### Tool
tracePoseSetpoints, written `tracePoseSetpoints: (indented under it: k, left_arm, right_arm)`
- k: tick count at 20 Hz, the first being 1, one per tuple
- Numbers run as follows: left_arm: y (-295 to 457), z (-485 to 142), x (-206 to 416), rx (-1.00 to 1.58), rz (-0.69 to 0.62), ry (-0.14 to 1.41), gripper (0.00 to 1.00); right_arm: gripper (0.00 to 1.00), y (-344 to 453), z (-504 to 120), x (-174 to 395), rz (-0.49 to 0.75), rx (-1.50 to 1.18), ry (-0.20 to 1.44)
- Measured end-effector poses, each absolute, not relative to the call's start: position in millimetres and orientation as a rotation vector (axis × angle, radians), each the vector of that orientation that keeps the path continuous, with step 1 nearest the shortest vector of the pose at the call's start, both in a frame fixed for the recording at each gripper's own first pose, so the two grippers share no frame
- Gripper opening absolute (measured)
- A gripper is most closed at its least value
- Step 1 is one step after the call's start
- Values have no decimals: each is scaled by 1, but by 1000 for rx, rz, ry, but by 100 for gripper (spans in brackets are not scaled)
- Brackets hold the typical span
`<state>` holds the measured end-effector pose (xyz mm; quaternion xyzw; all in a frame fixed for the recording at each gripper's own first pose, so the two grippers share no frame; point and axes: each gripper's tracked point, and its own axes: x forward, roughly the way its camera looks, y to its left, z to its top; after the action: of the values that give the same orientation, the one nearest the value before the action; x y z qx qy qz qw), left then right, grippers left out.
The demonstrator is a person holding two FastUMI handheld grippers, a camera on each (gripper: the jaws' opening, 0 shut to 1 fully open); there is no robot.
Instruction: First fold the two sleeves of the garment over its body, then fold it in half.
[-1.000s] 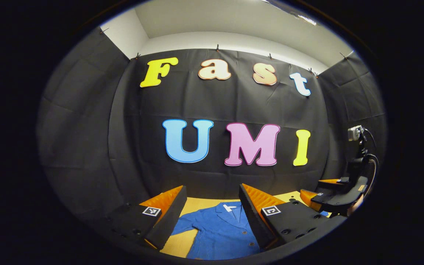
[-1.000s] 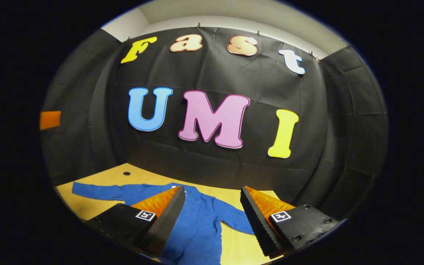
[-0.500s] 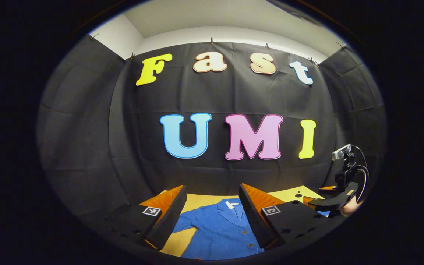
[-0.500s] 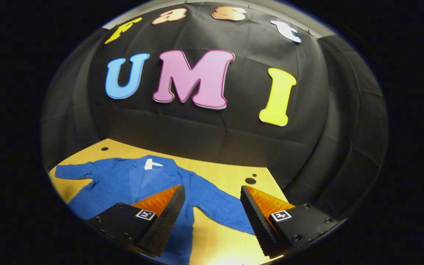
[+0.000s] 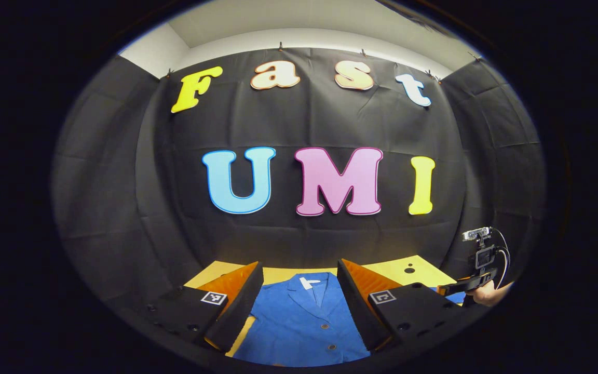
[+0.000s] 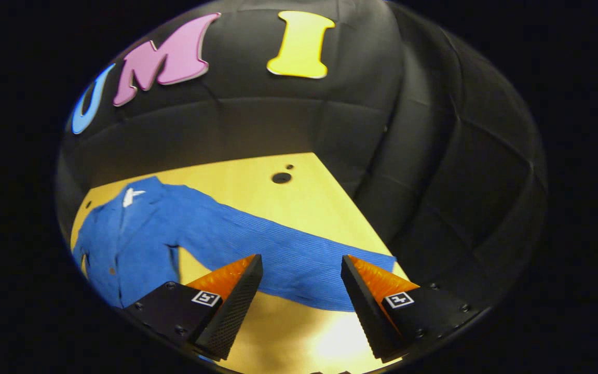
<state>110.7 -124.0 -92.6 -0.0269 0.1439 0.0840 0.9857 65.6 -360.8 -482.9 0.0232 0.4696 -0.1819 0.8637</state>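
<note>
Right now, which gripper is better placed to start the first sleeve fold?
Right, probably. The right gripper is open, aimed down with a sleeve spread flat between its fingers. The left gripper is open too, but faces the garment's collar.

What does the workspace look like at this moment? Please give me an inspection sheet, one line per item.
Surface: yellow wooden table with round holes.
Job's things: blue button-up garment lying flat, collar toward the wall; sleeve stretched out, unfolded.
Clutter: nothing seen.
Grippers: left gripper open above the garment's body; right gripper open over the sleeve end, not touching; a hand holds it.
Cables: black cable looping on the right gripper.
Surroundings: black cloth wall, white ceiling.
</note>
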Motion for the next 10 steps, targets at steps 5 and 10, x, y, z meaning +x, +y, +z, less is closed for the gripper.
tracePoseSetpoints:
  k: [5,10]
  left_arm:
    - [-152,-98,129,-54,107,298,82]
    - [-170,-103,138,-67,69,307,82]
  right_arm:
    - [98,-409,-517,37,-490,101,1082]
    - [98,-429,-554,17,-566,209,1180]
